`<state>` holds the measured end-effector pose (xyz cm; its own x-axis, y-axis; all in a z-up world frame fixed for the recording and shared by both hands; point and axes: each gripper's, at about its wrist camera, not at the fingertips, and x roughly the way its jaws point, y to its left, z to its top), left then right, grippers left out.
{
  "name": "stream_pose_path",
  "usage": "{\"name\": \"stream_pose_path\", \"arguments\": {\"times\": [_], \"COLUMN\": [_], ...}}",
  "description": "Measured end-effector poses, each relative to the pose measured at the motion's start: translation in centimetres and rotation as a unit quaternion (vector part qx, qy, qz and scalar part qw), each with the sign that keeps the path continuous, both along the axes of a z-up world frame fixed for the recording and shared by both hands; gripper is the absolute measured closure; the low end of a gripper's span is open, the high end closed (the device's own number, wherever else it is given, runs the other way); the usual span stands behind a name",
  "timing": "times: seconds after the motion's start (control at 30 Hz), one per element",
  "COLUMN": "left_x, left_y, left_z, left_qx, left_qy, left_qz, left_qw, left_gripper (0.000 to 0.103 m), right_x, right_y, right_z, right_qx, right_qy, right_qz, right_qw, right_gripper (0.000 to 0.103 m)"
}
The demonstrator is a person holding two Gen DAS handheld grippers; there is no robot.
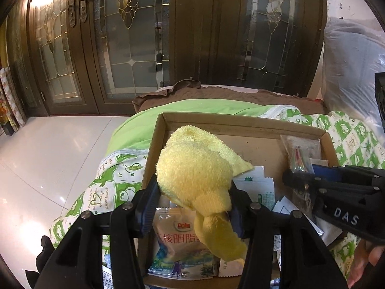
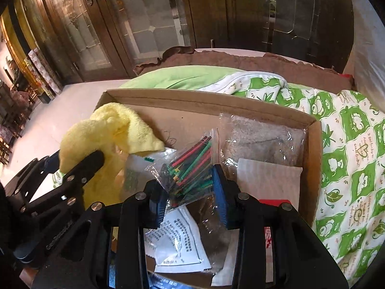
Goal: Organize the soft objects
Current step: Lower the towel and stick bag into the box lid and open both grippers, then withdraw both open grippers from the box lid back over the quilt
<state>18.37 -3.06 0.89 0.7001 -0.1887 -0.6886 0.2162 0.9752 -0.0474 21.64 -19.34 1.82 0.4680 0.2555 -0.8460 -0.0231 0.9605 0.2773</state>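
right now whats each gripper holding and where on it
The left gripper has the yellow towel between its fingers at its narrow lower end, grip uncertain. The right gripper pinches the clear bag of coloured sticks at its lower end.

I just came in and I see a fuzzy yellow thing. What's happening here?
A person is sorting things in a cardboard box on a green patterned blanket, using two hand-held tongs. The left tongs sit around a fluffy yellow sock, low over the box's packets; whether they squeeze it is unclear. The right tongs are closed on a clear bag of coloured sticks, lifted over the box.
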Motion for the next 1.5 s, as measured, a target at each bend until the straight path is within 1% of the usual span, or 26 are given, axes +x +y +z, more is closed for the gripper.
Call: {"name": "stream_pose_path", "arguments": {"times": [0.07, 0.1, 0.13, 0.17, 0.47, 0.63, 0.77, 0.87, 0.9, 0.93, 1.0, 1.03, 1.1, 1.13, 1.17, 1.23, 1.3, 1.33, 1.43, 1.5], "left_x": [0.0, 0.0, 0.0, -0.1, -1.2, -3.1, -5.1, -7.5, -8.7, -10.0, -12.4, -13.7, -16.2, -16.7, -16.8, -16.9, -16.9, -17.0, -17.2, -17.8], "left_y": [0.1, 0.2, 0.2, 0.3, 0.6, 0.5, 0.8, 1.6, 2.1, 2.5, 3.4, 3.9, 4.9, 5.1, 5.1, 5.3, 5.6, 5.6, 5.4, 4.9], "left_z": [0.0, 0.0, 0.1, 0.2, 1.3, 2.1, 2.5, 2.2, 1.8, 1.2, -0.1, -0.9, -3.0, -3.5, -3.6, -2.7, -2.2, -2.4, -3.7, -3.9], "left_qx": [0.0, 0.0, 0.001, 0.003, 0.002, 0.013, 0.019, 0.017, 0.013, 0.011, 0.009, 0.007, 0.003, 0.007, 0.012, 0.013, 0.004, 0.002, -0.004, -0.01], "left_qy": [0.002, 0.001, 0.0, -0.003, -0.016, -0.028, -0.031, -0.03, -0.028, -0.023, -0.017, -0.013, 0.005, 0.019, 0.031, 0.018, 0.008, 0.013, 0.052, 0.059], "left_qz": [0.002, 0.003, 0.006, 0.01, 0.018, 0.017, 0.018, 0.025, 0.031, 0.036, 0.05, 0.057, 0.068, 0.068, 0.065, 0.07, 0.07, 0.068, 0.058, 0.046], "left_qw": [1.0, 1.0, 1.0, 0.9999, 0.9997, 0.9994, 0.9992, 0.9991, 0.9991, 0.9991, 0.9986, 0.9982, 0.9977, 0.9975, 0.9973, 0.9973, 0.9975, 0.9976, 0.9969, 0.9971], "left_gripper": [0.042, 0.039, 0.036, 0.035, 0.033, 0.033, 0.033, 0.033, 0.032, 0.032, 0.032, 0.032, 0.032, 0.032, 0.032, 0.032, 0.032, 0.032, 0.032, 0.032], "right_x": [0.0, 0.1, 0.1, 0.0, -2.2, -5.0, -8.0, -11.1, -12.3, -13.9, -16.4, -17.7, -18.7, -19.4, -19.7, -20.2, -20.6, -20.8, -20.8, -20.7], "right_y": [-0.4, -0.5, -0.7, -0.8, -1.8, -2.2, -2.6, -2.9, -3.0, -3.2, -3.5, -3.4, -3.3, -3.4, -3.3, -3.4, -3.6, -3.9, -4.6, -4.7], "right_z": [0.0, 0.0, 0.1, 0.3, 2.3, 3.2, 3.4, 2.8, 2.4, 1.7, 0.3, -0.9, -2.5, -3.2, -3.4, -3.7, -3.7, -3.8, -3.8, -4.0], "right_qx": [0.003, 0.004, 0.005, 0.007, 0.02, 0.018, 0.027, 0.045, 0.052, 0.061, 0.077, 0.082, 0.086, 0.086, 0.085, 0.076, 0.07, 0.068, 0.057, 0.057], "right_qy": [-0.003, -0.004, -0.008, -0.013, -0.053, -0.068, -0.069, -0.061, -0.057, -0.05, -0.038, -0.016, 0.019, 0.036, 0.039, 0.042, 0.042, 0.041, 0.042, 0.045], "right_qz": [-0.007, -0.009, -0.013, -0.016, -0.028, -0.022, -0.022, -0.022, -0.025, -0.03, -0.04, -0.042, -0.035, -0.034, -0.035, -0.033, -0.036, -0.038, -0.049, -0.052], "right_qw": [1.0, 1.0, 1.0, 1.0, 0.998, 0.997, 0.997, 0.997, 0.997, 0.996, 0.996, 0.996, 0.996, 0.995, 0.995, 0.996, 0.996, 0.996, 0.996, 0.996], "right_gripper": [0.067, 0.057, 0.045, 0.043, 0.043, 0.043, 0.043, 0.042, 0.038, 0.03, 0.029, 0.029, 0.029, 0.029, 0.029, 0.029, 0.029, 0.029, 0.029, 0.029]}}
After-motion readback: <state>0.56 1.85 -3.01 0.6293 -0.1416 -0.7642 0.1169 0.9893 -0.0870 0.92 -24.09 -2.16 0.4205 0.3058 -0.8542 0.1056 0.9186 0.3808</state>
